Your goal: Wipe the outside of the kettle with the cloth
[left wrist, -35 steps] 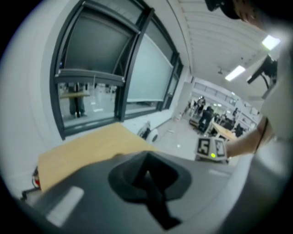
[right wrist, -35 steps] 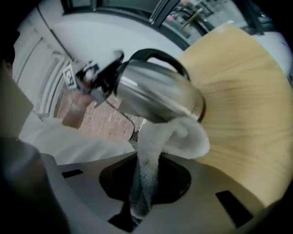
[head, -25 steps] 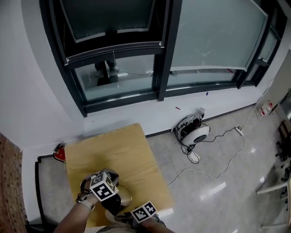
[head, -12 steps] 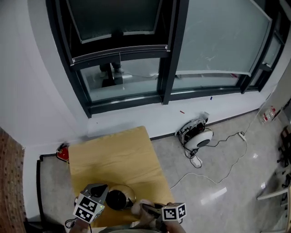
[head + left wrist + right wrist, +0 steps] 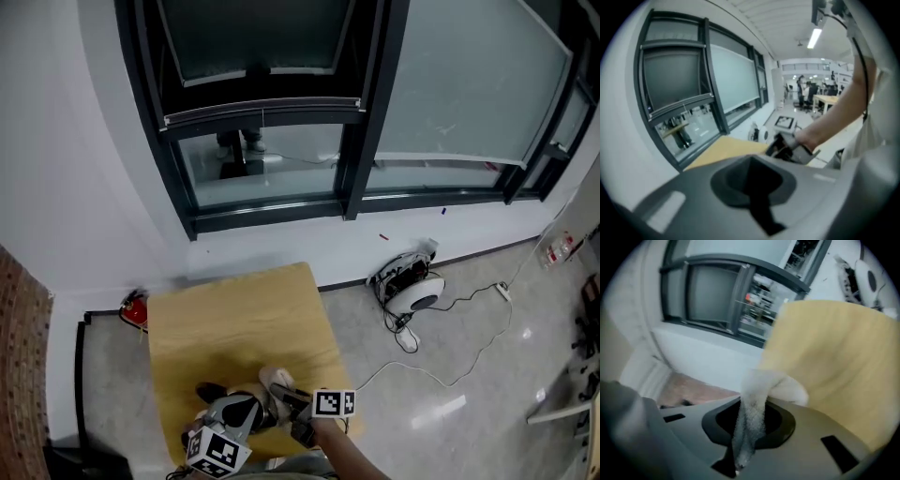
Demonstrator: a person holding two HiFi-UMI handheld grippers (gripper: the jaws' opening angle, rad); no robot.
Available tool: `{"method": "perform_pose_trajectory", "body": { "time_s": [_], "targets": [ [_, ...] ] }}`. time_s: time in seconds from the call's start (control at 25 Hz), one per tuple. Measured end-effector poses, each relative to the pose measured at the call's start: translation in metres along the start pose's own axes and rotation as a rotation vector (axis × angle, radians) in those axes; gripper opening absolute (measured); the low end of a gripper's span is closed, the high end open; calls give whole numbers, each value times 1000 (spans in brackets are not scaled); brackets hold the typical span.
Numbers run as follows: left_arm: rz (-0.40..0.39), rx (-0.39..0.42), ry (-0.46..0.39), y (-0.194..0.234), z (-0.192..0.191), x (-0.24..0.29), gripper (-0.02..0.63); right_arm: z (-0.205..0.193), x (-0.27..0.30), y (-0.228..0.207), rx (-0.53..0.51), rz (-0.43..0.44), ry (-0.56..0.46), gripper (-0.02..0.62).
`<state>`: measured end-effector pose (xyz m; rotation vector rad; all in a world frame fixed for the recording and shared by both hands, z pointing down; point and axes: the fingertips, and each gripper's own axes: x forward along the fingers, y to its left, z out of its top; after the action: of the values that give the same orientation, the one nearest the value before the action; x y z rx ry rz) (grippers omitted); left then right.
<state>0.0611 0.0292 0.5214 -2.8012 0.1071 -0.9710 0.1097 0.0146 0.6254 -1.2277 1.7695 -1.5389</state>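
One kettle point(image 5: 259, 413) and one cloth point(image 5: 277, 379) sit at the table's point(image 5: 244, 328) near edge. Your right gripper point(image 5: 740, 453) clamps the cloth. Your left gripper point(image 5: 761, 215) is closed and empty. The cloth has moved farther in.

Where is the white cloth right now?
In the head view, the cloth is at the near end of the wooden table, pinched in the right gripper, just right of the dark kettle.
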Motion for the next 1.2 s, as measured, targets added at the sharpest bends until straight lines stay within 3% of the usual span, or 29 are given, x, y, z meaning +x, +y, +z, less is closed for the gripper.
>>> {"method": "perform_pose_trajectory", "body": {
  "time_s": [0.04,0.08,0.12,0.24,0.28,0.32,0.4,0.44,0.48,0.56,0.6,0.64,0.72,0.76,0.8,0.84,0.92,1.04,1.08,1.12,1.2],
  "targets": [
    [-11,-5,1,0,1,0,0,6,-6,43,-71,156,-35,61],
    [-23,-8,1,1,1,0,0,9,-9,69,-132,249,-55,61],
    [-30,-8,2,2,1,0,0,6,-8,62,-150,235,-53,61],
    [-28,-7,5,6,1,-2,0,-8,4,-43,45,-103,-6,61],
    [-26,-6,2,6,1,-3,0,-8,4,-42,45,-115,-7,61],
    [-22,-4,-1,5,1,-3,0,-2,2,-14,-20,-33,-29,61],
    [-11,7,-6,6,2,-1,0,10,-5,62,-203,217,-101,61],
    [-5,13,-7,6,2,0,0,10,-7,70,-242,252,-119,61],
    [-1,17,-6,5,2,1,0,6,-7,49,-207,193,-121,61],
    [1,21,-5,2,2,2,0,-7,-8,-33,-4,-75,-92,61],
    [-3,20,-5,1,2,2,0,-14,-11,-56,40,-181,-64,61],
    [-9,16,-7,0,2,2,0,-18,-15,-54,1,-211,-42,61],
    [-18,10,-10,0,2,3,0,-24,-27,-3,-120,-68,-23,61],
    [-16,12,-10,0,2,4,0,-32,-34,17,-117,14,1,61],
    [-11,16,-7,0,1,4,0,-45,-39,21,-93,35,46,61],
    [-6,18,-4,1,1,4,0,-59,-42,17,-93,2,103,61],
    [-3,10,-4,4,1,3,0,-73,-47,27,-169,-14,134,61],
    [-27,-25,-11,5,3,2,-2,-51,-68,84,-133,252,-122,61],
    [-32,-27,-8,3,3,2,-2,-48,-72,95,-125,295,-169,61],
    [-27,-22,-6,1,3,3,-2,-51,-71,98,-171,270,-146,61],
    [-15,-24,-16,3,5,5,-2,-64,-58,89,-420,61,44,61]
  ]
}}
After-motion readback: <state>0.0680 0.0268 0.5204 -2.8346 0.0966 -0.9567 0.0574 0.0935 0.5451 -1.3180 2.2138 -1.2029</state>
